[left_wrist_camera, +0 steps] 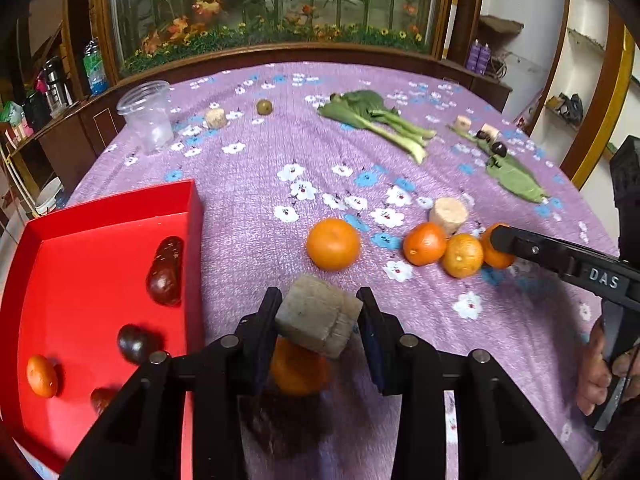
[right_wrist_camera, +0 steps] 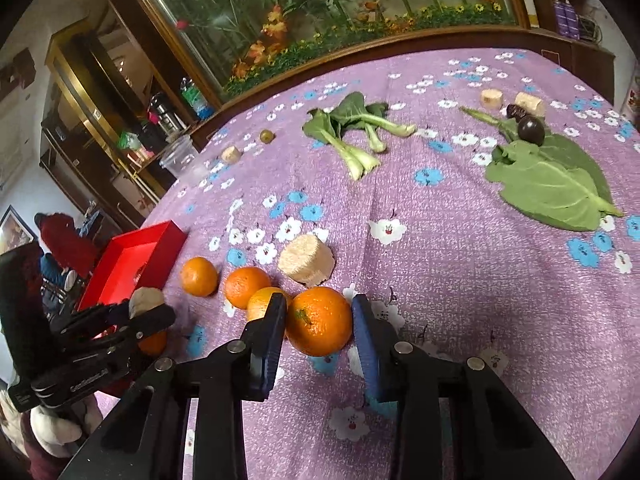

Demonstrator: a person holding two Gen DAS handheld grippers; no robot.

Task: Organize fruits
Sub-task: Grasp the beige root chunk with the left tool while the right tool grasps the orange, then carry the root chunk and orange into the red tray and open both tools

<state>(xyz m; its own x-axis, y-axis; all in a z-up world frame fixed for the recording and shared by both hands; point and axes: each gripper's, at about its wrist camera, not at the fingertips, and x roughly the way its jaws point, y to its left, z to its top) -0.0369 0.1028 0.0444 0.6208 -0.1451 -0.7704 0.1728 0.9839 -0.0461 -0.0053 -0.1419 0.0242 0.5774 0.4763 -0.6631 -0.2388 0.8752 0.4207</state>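
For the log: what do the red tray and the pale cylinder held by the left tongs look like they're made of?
Red rectangular tray: looks like smooth, slightly glossy card or thin plastic, judging by the sharp straight walls and soft sheen on the floor; which one is unclear. Pale beige cylinder: seems a fibrous, matte plant stalk piece, sugarcane perhaps, with a rough grainy cut face and ridged side.

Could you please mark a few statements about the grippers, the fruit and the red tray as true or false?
1. The left gripper is clamped on a beige cylindrical chunk. True.
2. The right gripper encloses a dark plum. False: it is an orange.
3. The red tray is empty. False: it holds dark plums and a small orange.
4. Leafy greens lie on the purple floral cloth. True.
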